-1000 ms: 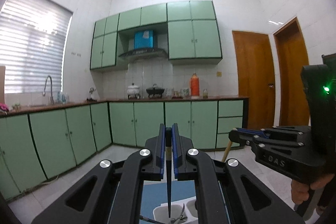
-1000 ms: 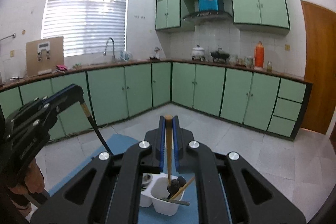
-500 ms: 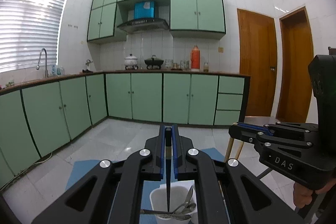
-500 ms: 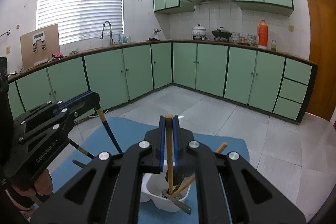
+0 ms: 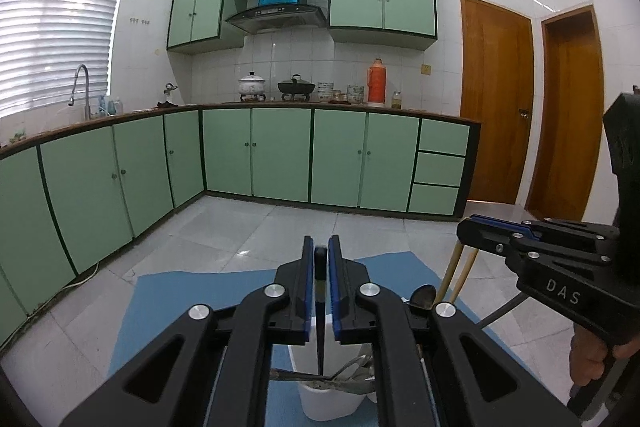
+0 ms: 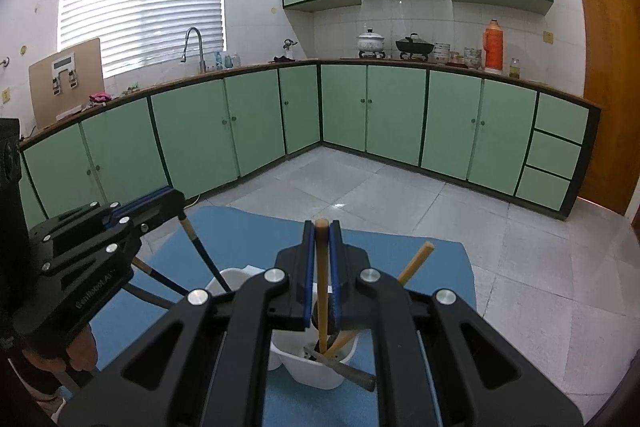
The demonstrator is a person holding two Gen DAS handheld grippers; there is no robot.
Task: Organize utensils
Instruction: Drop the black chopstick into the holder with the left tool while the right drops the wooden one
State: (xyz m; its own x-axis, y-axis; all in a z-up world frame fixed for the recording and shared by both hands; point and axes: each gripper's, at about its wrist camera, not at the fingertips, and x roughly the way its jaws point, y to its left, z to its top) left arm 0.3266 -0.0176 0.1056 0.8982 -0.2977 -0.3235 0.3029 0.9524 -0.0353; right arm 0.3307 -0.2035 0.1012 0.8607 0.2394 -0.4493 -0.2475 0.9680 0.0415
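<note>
My left gripper (image 5: 320, 259) is shut on a dark chopstick (image 5: 320, 323) whose tip points down into a white utensil holder (image 5: 328, 399) holding metal spoons. My right gripper (image 6: 322, 235) is shut on a tan wooden chopstick (image 6: 322, 291) that reaches down into the white holder (image 6: 316, 367), beside another tan chopstick (image 6: 414, 263) leaning there. The right gripper also shows at the right of the left wrist view (image 5: 476, 227), the left gripper at the left of the right wrist view (image 6: 172, 199) with its dark chopstick (image 6: 200, 255).
The holder stands on a blue mat (image 6: 436, 267) over a grey tiled floor (image 5: 248, 227). Green cabinets (image 5: 280, 155) line the walls, with pots and a red thermos (image 5: 376, 81) on the counter. Wooden doors (image 5: 496, 99) are at the right.
Both grippers have tilted down and moved closer to the holder, lowering their chopsticks further into it. The holder and mat now fill more of both views.
</note>
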